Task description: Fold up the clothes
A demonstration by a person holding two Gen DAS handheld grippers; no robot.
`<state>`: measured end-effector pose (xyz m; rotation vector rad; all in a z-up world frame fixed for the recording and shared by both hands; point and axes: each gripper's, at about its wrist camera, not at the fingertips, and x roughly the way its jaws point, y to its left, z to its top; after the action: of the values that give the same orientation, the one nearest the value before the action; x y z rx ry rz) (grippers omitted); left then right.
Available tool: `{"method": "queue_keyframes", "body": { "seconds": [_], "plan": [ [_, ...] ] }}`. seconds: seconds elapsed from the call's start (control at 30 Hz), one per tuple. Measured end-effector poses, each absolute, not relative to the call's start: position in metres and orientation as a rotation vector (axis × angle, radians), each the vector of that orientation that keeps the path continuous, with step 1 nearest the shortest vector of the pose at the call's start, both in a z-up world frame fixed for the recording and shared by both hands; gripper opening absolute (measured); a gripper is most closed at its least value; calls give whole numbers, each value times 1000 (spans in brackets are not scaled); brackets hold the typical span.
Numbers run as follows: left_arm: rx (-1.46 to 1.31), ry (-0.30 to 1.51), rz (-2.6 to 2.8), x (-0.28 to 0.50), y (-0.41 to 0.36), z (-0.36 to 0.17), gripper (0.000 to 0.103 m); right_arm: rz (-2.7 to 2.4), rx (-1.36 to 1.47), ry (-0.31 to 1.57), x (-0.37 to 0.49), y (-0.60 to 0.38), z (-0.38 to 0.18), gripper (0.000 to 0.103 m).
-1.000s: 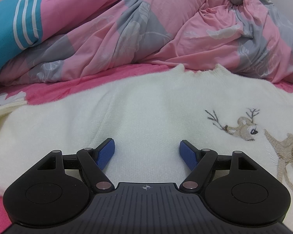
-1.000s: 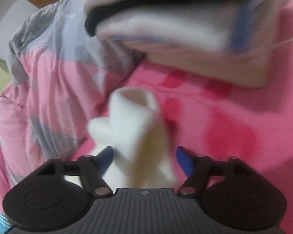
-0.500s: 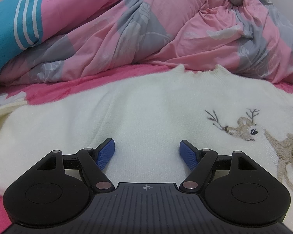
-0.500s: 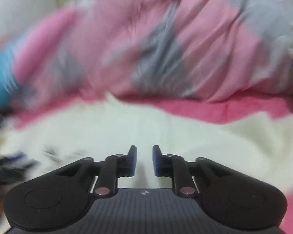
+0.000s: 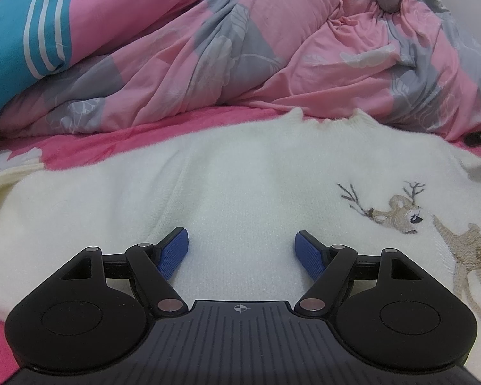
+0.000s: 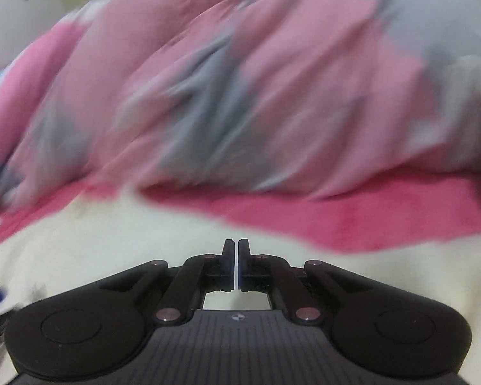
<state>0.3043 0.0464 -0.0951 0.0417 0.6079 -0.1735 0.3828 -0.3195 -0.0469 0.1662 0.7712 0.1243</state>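
A cream knitted sweater (image 5: 256,176) with embroidered deer (image 5: 397,215) lies flat on the pink bed, its neck at the far side. My left gripper (image 5: 241,243) is open and empty, low over the sweater's body near the left sleeve seam. In the blurred right wrist view my right gripper (image 6: 235,247) is shut with nothing visible between its pads, low over the sweater's cream fabric (image 6: 112,240).
A crumpled pink and grey duvet (image 5: 256,57) is piled along the far side of the bed, also in the right wrist view (image 6: 240,96). A blue striped pillow (image 5: 22,45) lies at far left. The pink sheet (image 5: 112,141) shows around the sweater.
My right gripper let go of the sleeve end, swung round toward the duvet and closed from wide open to shut. My left gripper has stayed still and open.
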Motion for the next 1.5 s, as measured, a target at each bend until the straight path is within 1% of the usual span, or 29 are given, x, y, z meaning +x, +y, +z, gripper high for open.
{"method": "queue_keyframes", "body": {
  "seconds": [0.07, 0.13, 0.2, 0.33, 0.43, 0.53, 0.63, 0.73, 0.77, 0.83, 0.9, 1.0, 1.07, 1.13, 1.2, 1.33, 1.37, 1.43, 1.5],
  "plan": [
    [41, 608, -174, 304, 46, -95, 75, 141, 148, 836, 402, -312, -61, 0],
    [41, 609, -174, 304, 47, -95, 75, 103, 201, 825, 424, -329, -73, 0],
    [38, 610, -176, 305, 47, -95, 75, -27, 331, 787, 431, -361, -68, 0],
    [24, 615, -183, 306, 48, -95, 75, -199, 425, 746, 386, -412, -47, 0],
    [24, 618, -183, 306, 48, -95, 75, -125, 426, 702, 293, -424, -19, 2],
    [33, 624, -179, 306, 48, -94, 75, -57, 529, 625, 170, -443, 5, 4],
    [44, 630, -154, 300, 47, -83, 75, -54, 649, 504, 48, -460, 19, 5],
    [70, 582, -175, 261, 42, -55, 75, -83, 660, 449, -43, -466, 28, 6],
    [81, 557, -197, 244, 40, -44, 75, -84, 646, 463, -57, -463, 26, 6],
    [136, 535, -242, 203, 28, -29, 76, -56, 605, 490, -66, -452, 20, 6],
    [199, 548, -283, 163, 17, -24, 79, 31, 560, 513, -48, -429, 8, 6],
    [320, 594, -331, 103, -3, -38, 79, 167, 495, 559, -15, -368, -18, 6],
    [396, 597, -338, 73, -15, -51, 79, 237, 379, 590, 13, -319, -37, 6],
    [452, 597, -336, 46, -24, -65, 79, 254, 255, 619, 23, -281, -55, 6],
    [450, 577, -309, 24, -21, -74, 79, 251, 173, 614, 10, -262, -71, 6],
    [348, 590, -275, -5, 2, -77, 79, 212, 81, 572, -41, -247, -95, 8],
    [312, 598, -276, -12, 10, -77, 79, 203, 88, 569, -57, -250, -94, 9],
    [237, 622, -278, -26, 26, -78, 80, 197, 100, 587, -89, -256, -93, 21],
    [170, 648, -278, -35, 40, -75, 80, 197, 106, 622, -118, -261, -90, 28]
  ]
}}
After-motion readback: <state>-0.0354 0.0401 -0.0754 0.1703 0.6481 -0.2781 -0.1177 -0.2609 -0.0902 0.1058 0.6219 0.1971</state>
